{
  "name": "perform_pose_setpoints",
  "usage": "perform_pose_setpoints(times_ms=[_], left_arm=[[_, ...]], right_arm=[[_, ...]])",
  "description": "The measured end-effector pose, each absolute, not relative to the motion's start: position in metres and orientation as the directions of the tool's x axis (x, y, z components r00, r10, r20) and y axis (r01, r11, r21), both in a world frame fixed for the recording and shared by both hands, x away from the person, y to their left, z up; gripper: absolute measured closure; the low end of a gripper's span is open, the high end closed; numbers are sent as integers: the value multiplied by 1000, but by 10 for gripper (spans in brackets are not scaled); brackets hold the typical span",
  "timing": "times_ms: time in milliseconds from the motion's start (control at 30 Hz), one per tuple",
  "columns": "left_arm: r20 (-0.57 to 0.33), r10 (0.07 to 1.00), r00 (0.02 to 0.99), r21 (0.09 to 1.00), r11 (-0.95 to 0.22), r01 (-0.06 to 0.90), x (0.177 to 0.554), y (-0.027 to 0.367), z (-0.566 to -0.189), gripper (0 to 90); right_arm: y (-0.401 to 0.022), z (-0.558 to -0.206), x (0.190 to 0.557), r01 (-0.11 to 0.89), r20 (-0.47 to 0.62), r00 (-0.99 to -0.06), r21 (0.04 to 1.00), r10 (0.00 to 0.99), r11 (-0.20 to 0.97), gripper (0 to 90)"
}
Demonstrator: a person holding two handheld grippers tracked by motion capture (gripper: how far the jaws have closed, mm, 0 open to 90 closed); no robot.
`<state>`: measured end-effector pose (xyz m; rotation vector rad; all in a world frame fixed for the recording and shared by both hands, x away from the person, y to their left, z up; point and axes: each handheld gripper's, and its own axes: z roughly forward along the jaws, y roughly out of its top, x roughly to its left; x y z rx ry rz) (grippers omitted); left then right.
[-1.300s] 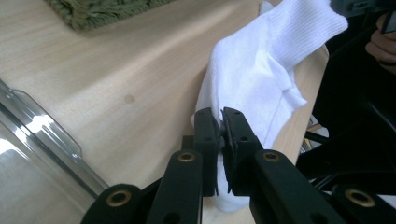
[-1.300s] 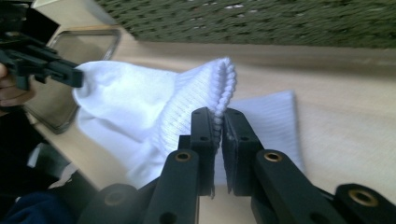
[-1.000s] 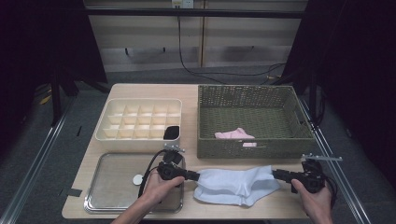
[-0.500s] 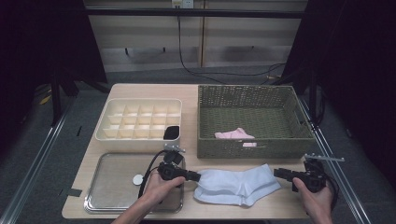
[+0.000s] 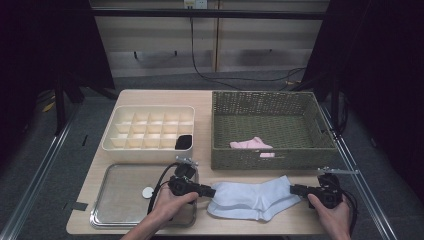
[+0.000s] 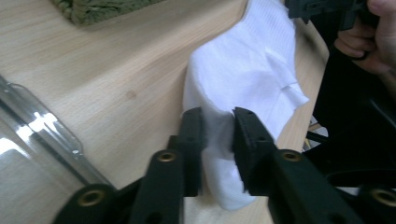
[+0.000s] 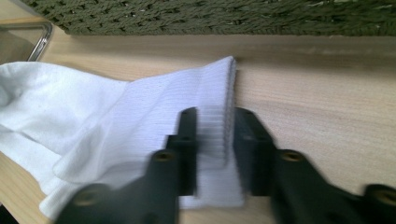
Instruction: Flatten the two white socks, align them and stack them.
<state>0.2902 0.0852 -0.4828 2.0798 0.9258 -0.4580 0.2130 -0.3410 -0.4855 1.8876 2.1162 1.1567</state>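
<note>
High view overhead, forward-down; gripper views close; share sock [image 5: 252, 200].

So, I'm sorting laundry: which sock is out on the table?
The white sock, flat on the wood in front of the wicker basket; the pink sock lies inside that basket.

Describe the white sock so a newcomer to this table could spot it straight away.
Start at the big green woven basket on the table's right half; on the bare wood along its near wall lies the white sock, stretched between the left gripper and right gripper. Unlike the pink sock inside the basket, it is white, larger and outside any container.
</note>
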Motion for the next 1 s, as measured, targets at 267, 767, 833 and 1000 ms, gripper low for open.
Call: perform_pose_setpoints(times_ms=[267,767,833,1000], left_arm=[[-603,428,673,529,-417,739,291,83,-480,850],[-635,372,677,555,-389,735,285,87,-461,855],[-638,361,681,560,-389,731,282,87,-457,855],[-642,360,678,554,-394,734,279,89,-457,855]], right_arm=[[-345,-478,210,788,451,-277,612,848,-68,900],[-350,-451,193,759,463,-291,645,837,-93,900],[-349,-446,191,753,454,-300,653,839,-83,900],[-349,-439,186,755,448,-305,651,840,-74,900]])
